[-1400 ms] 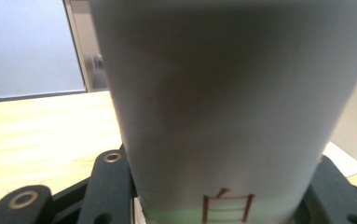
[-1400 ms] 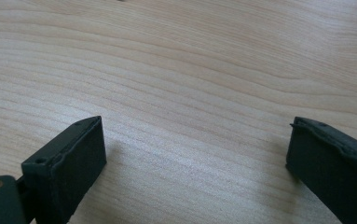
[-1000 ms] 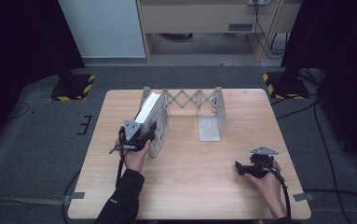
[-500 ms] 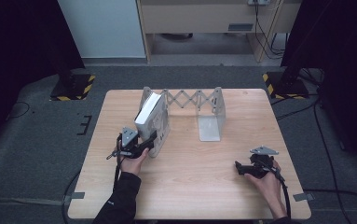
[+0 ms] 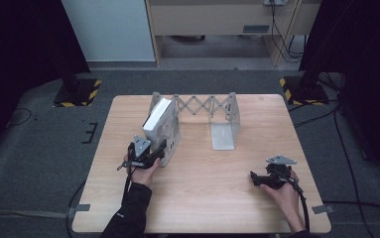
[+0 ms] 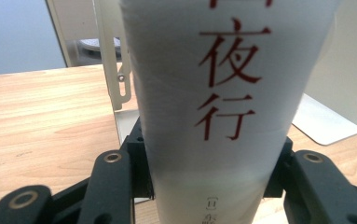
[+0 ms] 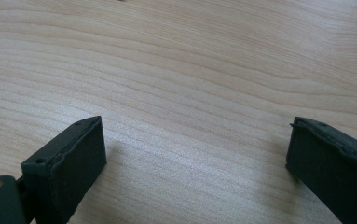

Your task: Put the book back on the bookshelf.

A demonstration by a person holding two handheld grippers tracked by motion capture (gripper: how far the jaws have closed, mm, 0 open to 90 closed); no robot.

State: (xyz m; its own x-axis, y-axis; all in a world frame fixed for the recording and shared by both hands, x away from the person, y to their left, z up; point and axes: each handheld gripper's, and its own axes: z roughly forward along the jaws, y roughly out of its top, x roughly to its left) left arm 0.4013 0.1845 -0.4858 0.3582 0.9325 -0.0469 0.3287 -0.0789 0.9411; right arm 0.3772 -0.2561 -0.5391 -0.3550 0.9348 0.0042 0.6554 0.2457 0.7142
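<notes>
A white book [image 5: 158, 121] with red characters on its spine [image 6: 213, 93] stands tilted at the left end of a white expanding book rack [image 5: 205, 105]. My left gripper [image 5: 159, 149] is shut on the lower part of the book's spine, one black jaw on each side [image 6: 213, 172]. The rack's left plate [image 6: 113, 70] rises just behind the book. My right gripper [image 5: 255, 178] rests low over the bare wood near the table's front right, open, with nothing between its fingers [image 7: 195, 149].
The rack's right end plate [image 5: 223, 133] stands upright mid-table with its foot lying flat toward me. The wooden table [image 5: 212, 208] has open surface between the two grippers. Dark stands with striped bases [image 5: 76, 94] sit on the floor beyond the far corners.
My left gripper has drawn back a little toward the person, still holding the book, which leans slightly more. The right gripper has stayed put.
</notes>
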